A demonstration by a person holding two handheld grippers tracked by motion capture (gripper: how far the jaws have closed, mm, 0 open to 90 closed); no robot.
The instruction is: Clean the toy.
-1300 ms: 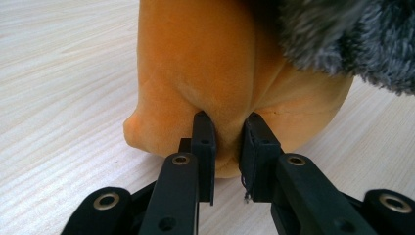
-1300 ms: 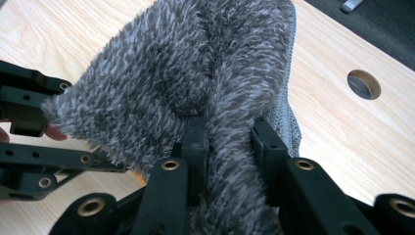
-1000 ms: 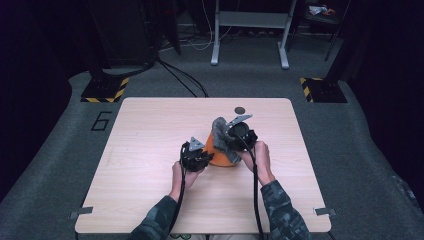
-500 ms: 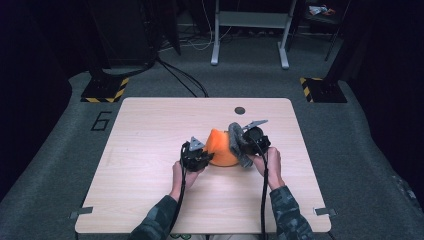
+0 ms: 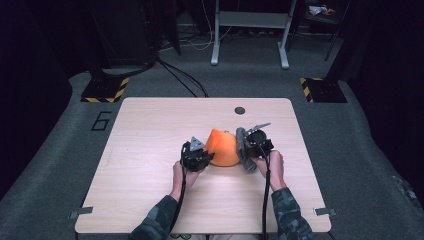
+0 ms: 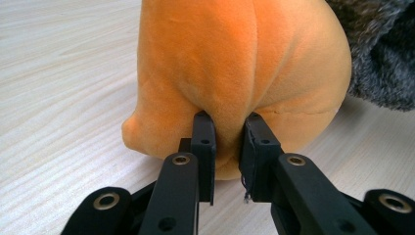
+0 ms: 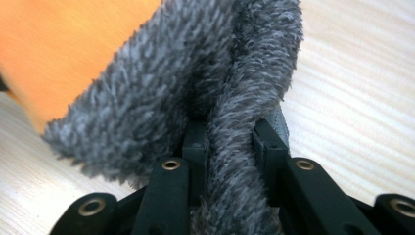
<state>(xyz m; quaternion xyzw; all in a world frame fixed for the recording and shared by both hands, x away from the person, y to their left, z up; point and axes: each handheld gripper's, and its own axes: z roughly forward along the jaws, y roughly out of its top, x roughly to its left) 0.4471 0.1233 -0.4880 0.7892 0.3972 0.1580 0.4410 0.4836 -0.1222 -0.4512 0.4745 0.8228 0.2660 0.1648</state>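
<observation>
An orange plush toy [image 5: 222,147] lies near the middle of the wooden table [image 5: 150,130]. A fuzzy grey cloth [image 5: 243,149] hangs at its right side. My left gripper [image 5: 199,159] is at the toy's left, shut on a fold of the orange plush [image 6: 230,73], with its jaws pinching the fabric. My right gripper [image 5: 251,150] is at the toy's right, shut on the grey cloth [image 7: 220,122]; a band of grey fur runs between its jaws. Orange plush [image 7: 54,44] shows behind the cloth in the right gripper view.
A small dark round spot [image 5: 240,110] sits near the table's far edge. Beyond the table are a black-and-yellow striped base [image 5: 105,90] at the left, another [image 5: 322,89] at the right, and a metal stand [image 5: 250,30] on grey carpet.
The grey cloth has been drawn off the top of the orange toy toward the right with my right gripper. The toy's top is now bare. My left gripper has stayed in place.
</observation>
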